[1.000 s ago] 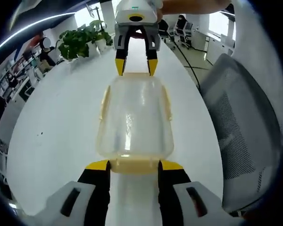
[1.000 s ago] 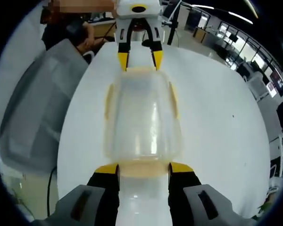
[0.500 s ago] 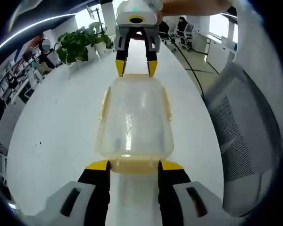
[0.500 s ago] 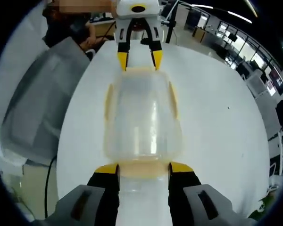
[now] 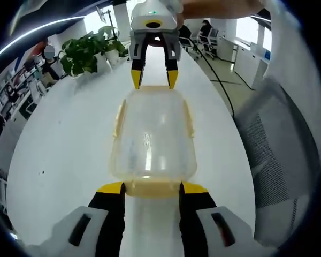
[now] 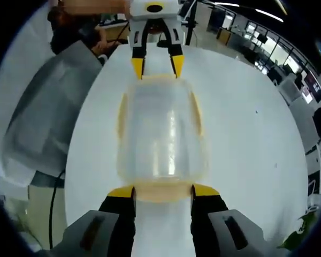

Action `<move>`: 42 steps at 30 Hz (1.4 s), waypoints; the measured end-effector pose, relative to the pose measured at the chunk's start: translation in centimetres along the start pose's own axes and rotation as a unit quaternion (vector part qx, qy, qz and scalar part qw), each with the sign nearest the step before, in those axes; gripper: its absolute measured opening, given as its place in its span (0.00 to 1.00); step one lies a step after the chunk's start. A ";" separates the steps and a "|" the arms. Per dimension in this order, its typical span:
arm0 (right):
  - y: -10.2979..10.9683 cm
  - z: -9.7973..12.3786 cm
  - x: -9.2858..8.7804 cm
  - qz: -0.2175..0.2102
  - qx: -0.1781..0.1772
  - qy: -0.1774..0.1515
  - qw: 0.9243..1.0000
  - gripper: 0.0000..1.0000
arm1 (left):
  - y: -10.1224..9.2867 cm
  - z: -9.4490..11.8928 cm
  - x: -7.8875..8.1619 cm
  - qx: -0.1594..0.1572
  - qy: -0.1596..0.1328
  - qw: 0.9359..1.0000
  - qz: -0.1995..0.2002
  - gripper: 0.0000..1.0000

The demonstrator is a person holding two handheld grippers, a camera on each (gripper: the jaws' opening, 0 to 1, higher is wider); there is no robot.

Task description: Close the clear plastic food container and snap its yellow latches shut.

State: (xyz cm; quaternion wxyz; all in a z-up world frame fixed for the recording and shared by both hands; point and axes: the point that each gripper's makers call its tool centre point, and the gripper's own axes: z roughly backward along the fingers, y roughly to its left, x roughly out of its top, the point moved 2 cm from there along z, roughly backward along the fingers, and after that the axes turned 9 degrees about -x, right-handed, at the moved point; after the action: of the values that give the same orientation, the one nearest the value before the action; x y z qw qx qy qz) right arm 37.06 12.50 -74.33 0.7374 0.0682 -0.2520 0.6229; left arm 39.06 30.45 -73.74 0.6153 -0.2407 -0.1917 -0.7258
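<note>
The clear plastic container (image 5: 152, 134) lies lid-on along the white table (image 5: 69, 139), with yellow side latches (image 5: 118, 118) flat against its long sides. My left gripper (image 5: 152, 188) is open, its jaws on either side of the yellow end latch (image 5: 152, 184) at the near end. At the far end my right gripper (image 5: 154, 79) hangs open, tips at the container's edge. In the right gripper view the same container (image 6: 161, 134) runs from my right gripper (image 6: 163, 191), open around its end latch (image 6: 163, 190), to my left gripper (image 6: 156, 65).
Potted plants (image 5: 85, 51) stand at the table's far left edge. A grey mesh chair (image 5: 278, 144) stands beside the table, the same chair (image 6: 37, 118) in the right gripper view, with a cable (image 6: 56, 209) on the floor. A person's hand (image 5: 214, 6) holds the far gripper.
Both views have drifted slightly against the background. The container and both grippers keep the same places relative to each other.
</note>
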 end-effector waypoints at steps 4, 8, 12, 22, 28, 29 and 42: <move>-0.1 0.0 -0.6 -0.001 0.004 0.005 1.000 0.39 | 0.1 -0.5 0.5 -0.003 0.005 1.000 0.001 0.38; -0.2 0.0 -1.1 -0.005 0.007 0.004 1.000 0.39 | 0.3 -0.7 0.7 -0.005 0.006 1.000 0.002 0.38; -0.2 -0.2 -1.4 -0.007 0.011 0.005 1.000 0.39 | 0.4 -1.2 0.6 -0.008 0.009 1.000 0.006 0.38; -0.2 -0.6 -2.0 -0.013 0.019 0.005 1.000 0.39 | 0.7 -2.2 0.3 -0.015 0.012 1.000 0.012 0.38; 0.0 -0.9 -2.2 -0.017 0.024 0.005 1.000 0.39 | 0.6 -2.5 0.1 -0.019 0.012 1.000 0.016 0.38; -0.1 -0.9 -2.2 -0.018 0.025 0.003 1.000 0.39 | 0.6 -2.4 0.1 -0.019 0.012 1.000 0.016 0.38; 0.3 -1.2 -1.9 -0.019 0.032 -0.004 0.999 0.39 | 0.0 -2.4 -0.4 -0.026 0.008 0.999 0.030 0.38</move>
State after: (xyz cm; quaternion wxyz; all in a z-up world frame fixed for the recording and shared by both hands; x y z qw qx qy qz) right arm 36.91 11.36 -76.29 0.7456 0.0984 -0.2335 0.6163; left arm 38.85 29.38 -75.95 0.6315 -0.2564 -0.1605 -0.7139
